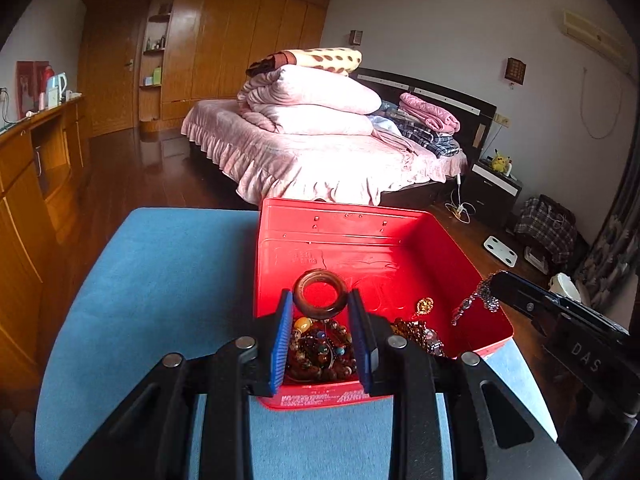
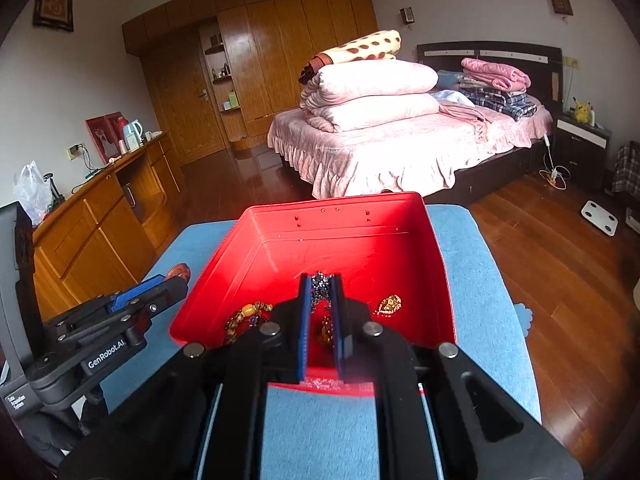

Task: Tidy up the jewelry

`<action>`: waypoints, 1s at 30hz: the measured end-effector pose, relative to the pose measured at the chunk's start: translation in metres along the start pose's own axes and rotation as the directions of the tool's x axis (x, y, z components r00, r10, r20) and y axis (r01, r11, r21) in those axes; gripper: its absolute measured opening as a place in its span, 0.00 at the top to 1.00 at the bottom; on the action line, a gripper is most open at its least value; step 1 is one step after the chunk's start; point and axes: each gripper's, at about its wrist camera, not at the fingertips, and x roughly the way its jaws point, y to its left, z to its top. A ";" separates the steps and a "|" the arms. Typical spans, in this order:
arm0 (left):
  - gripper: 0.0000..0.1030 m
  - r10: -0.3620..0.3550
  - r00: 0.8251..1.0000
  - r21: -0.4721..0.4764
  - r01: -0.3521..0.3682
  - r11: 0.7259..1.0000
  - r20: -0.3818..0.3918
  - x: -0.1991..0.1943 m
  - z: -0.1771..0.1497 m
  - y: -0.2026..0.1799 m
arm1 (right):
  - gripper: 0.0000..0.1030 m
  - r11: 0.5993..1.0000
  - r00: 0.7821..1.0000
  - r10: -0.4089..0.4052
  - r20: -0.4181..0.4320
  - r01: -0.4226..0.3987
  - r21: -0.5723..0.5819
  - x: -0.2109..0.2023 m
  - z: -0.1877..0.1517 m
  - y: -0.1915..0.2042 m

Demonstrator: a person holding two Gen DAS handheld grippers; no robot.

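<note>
Gleaming dark brown, the wooden bangle [image 1: 320,293] is round.

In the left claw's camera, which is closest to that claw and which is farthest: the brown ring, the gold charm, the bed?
1. Brown ring: between the left claw's fingers.
2. Gold charm: to the right, inside the red box.
3. Bed: far behind the box.

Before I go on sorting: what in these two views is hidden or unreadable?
- Bead pile, left wrist view: the left claw, holding the wooden ring, covers its sides; single pieces can't be separated.
- Dark chain, right wrist view: the right claw hides its length.
- Red box front wall print, left wrist view: too small, partly covered.
- Blue mat, both views: near edge hidden by claws.
</note>
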 end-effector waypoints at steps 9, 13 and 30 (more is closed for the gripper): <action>0.53 0.008 1.000 -0.017 -0.008 1.000 -0.015 0.030 0.000 -0.002 | 0.88 0.998 0.998 -0.023 -0.058 0.027 0.060 0.041 0.003 -0.019; 0.38 0.015 1.000 -0.019 -0.015 1.000 0.007 0.028 0.001 0.000 | 0.76 0.997 0.998 -0.042 -0.048 0.045 0.058 0.038 0.001 -0.019; 0.13 0.089 0.993 0.042 -0.092 0.995 0.082 -0.004 -0.004 0.003 | 0.13 0.989 0.988 -0.144 0.052 0.145 -0.019 0.005 -0.001 -0.011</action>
